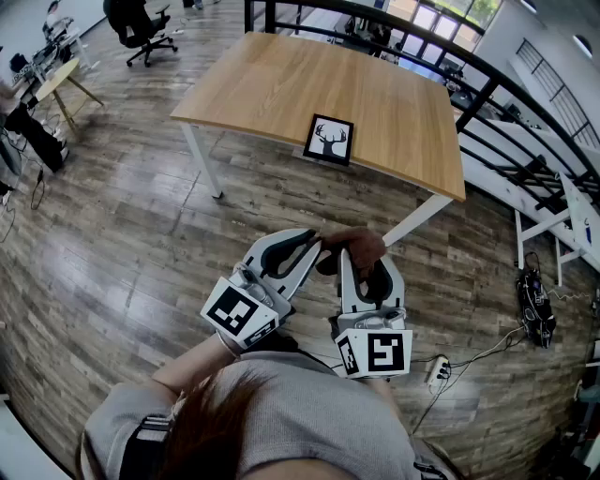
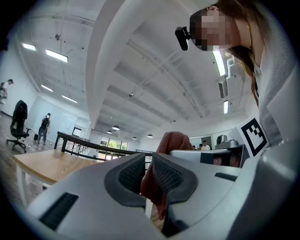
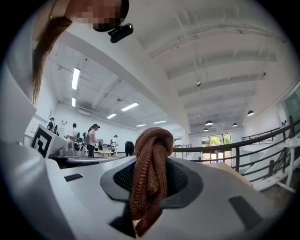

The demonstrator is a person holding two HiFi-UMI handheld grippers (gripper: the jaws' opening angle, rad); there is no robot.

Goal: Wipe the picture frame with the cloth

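Left gripper: jaws nearly together, pinching the rust-brown knitted cloth. Right gripper: clamped on the same cloth. Only the head view shows the black deer-print picture frame, lying near the light wooden table's near edge.

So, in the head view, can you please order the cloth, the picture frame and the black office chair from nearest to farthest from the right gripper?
1. cloth: clamped in the right gripper.
2. picture frame: ahead, at the table's near edge.
3. black office chair: far off at the upper left, beyond the table.
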